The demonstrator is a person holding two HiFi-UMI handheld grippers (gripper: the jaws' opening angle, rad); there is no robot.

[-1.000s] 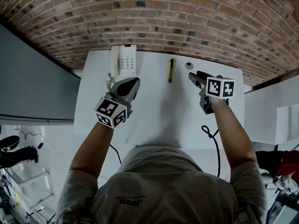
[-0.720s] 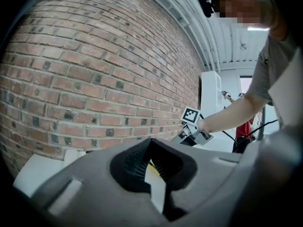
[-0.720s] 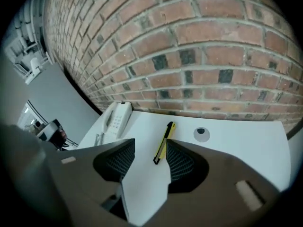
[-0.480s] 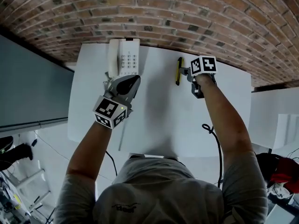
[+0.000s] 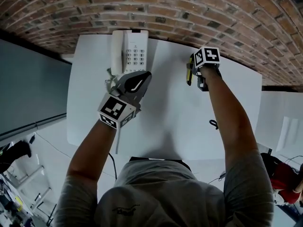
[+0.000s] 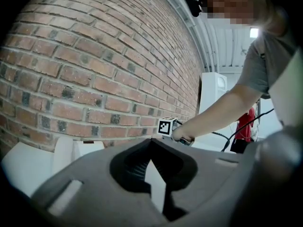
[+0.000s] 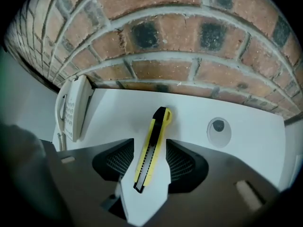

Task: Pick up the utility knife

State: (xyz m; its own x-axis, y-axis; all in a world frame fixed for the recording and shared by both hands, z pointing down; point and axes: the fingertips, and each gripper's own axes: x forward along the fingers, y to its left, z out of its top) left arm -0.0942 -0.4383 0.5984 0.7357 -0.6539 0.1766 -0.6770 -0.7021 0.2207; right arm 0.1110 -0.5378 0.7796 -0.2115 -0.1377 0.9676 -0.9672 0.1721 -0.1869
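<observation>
The utility knife (image 7: 152, 141), yellow with a black slider, lies flat on the white table (image 5: 165, 122) near the brick wall. My right gripper (image 7: 149, 152) points steeply down over it, jaws wide open on either side of the handle, pads clear of it. From the head view only a yellow strip of the knife (image 5: 188, 74) shows beside the right gripper (image 5: 195, 77) and its marker cube. My left gripper (image 5: 143, 75) hovers level just below the phone, its fingertips together and nothing between them (image 6: 151, 143).
A white desk phone (image 5: 130, 51) sits at the table's far edge, left of the knife. A round grey grommet (image 7: 218, 129) lies right of the knife. The brick wall (image 5: 189, 13) runs right behind. A black cable (image 5: 214, 124) hangs at the right.
The right gripper moved forward from the table's right part to the knife and tipped downward over it. The left gripper shifted a little forward, toward the phone.
</observation>
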